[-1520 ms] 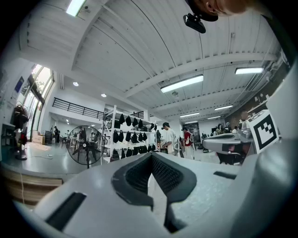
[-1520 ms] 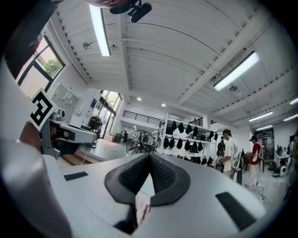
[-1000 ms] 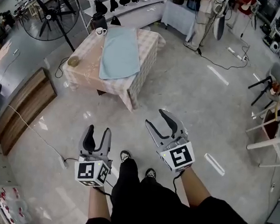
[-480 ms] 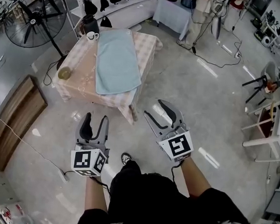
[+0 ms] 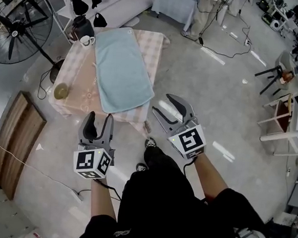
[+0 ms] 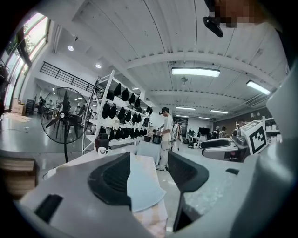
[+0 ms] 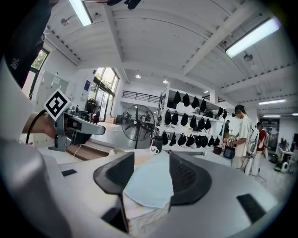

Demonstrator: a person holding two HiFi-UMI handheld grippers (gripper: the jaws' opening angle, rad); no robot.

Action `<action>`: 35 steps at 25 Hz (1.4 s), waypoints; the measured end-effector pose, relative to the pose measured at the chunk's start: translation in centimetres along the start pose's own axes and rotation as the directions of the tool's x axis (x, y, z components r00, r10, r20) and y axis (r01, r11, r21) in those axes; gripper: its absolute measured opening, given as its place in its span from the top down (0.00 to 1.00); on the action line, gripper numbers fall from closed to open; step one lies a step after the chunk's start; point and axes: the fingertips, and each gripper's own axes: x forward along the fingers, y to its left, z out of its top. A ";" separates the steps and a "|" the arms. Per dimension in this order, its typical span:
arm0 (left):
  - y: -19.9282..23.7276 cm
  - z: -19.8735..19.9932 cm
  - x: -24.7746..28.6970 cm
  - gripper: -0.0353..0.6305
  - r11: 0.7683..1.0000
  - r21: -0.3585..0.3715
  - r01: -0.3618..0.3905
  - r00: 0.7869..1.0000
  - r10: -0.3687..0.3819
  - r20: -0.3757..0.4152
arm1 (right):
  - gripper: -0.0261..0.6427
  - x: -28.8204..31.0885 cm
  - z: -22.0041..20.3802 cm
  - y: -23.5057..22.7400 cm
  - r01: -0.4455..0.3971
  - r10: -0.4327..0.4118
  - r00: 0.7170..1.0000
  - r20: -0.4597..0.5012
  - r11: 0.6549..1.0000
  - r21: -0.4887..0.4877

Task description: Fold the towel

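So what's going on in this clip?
A person holds a gripper in each hand, short of a table. A light blue towel lies flat on it, unfolded. The left gripper is open and empty; on the right gripper the jaws have just been opening, nothing between them. Folding has not started.

The left gripper (image 5: 100,117) and right gripper (image 5: 161,103) were pale grey, their fingers (image 6: 111,179) faced with black ribbed pads. Each bore a white marker cube (image 5: 93,163) toward 6 o'clock, trailing a thin black cable (image 5: 113,192). The person wore black clothing (image 5: 157,204) and dark shoes (image 5: 150,141).
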 end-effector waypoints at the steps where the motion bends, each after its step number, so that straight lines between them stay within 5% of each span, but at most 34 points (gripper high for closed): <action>1: 0.8 0.0 1.2 0.59 1.000 -0.006 0.000 1.000 0.000 -0.005 | 0.64 1.2 -0.1 -0.7 -0.001 0.001 1.000 -0.007 1.000 0.004; 12: 7.9 -3.0 15.9 0.59 1.000 -0.007 0.006 0.987 -0.007 -0.163 | 0.64 14.0 -3.7 -10.0 -0.142 0.147 0.987 -0.065 0.987 0.079; 18: 11.0 -9.7 19.8 0.59 1.000 -0.008 -0.019 0.942 0.015 -0.334 | 0.64 18.5 -11.3 -10.6 -0.259 0.281 0.939 -0.197 0.957 0.129; 27: 13.6 -22.8 18.0 0.59 1.000 -0.003 0.025 0.793 -0.022 -0.609 | 0.64 20.0 -22.5 -6.5 -0.416 0.471 0.815 -0.338 0.881 0.226; 31: 12.2 -25.2 16.4 0.59 0.982 0.027 0.188 0.718 -0.118 -0.686 | 0.64 19.1 -24.9 -5.2 -0.466 0.521 0.761 -0.388 0.854 0.233; 35: 10.8 -28.0 14.8 0.59 0.912 0.109 0.395 0.611 -0.172 -0.772 | 0.64 18.0 -27.1 -4.4 -0.513 0.546 0.705 -0.452 0.833 0.205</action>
